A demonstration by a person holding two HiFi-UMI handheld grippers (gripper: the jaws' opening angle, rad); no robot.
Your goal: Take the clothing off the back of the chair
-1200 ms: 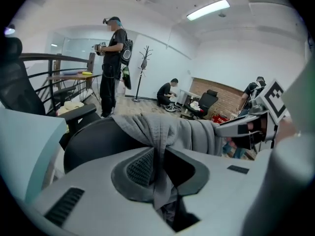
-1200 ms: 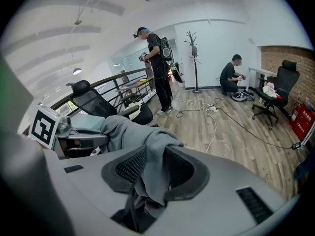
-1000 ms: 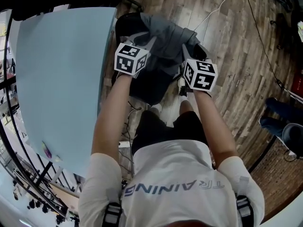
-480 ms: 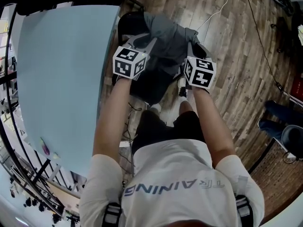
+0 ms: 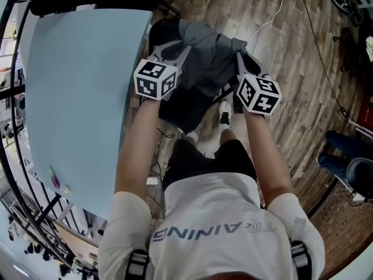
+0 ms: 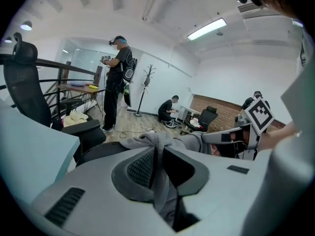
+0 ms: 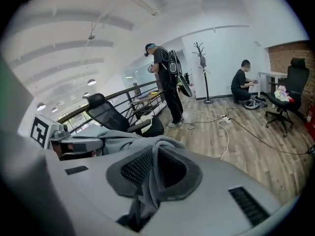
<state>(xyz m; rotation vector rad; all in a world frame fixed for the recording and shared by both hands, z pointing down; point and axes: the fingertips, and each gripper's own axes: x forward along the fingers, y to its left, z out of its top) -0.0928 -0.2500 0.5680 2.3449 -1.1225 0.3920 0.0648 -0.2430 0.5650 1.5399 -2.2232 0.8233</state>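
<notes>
We identify the task item as a gray garment (image 5: 205, 56) of soft, matte, sweatshirt-like fabric, bunched into loose folds with no print visible. The left gripper (image 5: 173, 51) is clenched on it. In the left gripper view, a narrow fold of the fabric is pinched between the ribbed pads, rises just past the jaw tips and hangs below the jaw gap. The right gripper (image 5: 238, 59) has its jaws closing, and the right gripper view shows a thicker twist of the same fabric pressed between its pads and trailing beneath them. The garment spans the gap from one pair of jaws to the other. Its long axis therefore runs from jaw to jaw, crosswise to the direction in which both grippers point. The bulk of the cloth lies ahead of the jaw tips and sags between them. Below and behind the jaws stands the black chair (image 5: 178, 107), and the garment lies over its top. We cannot tell whether the cloth touches the backrest.
</notes>
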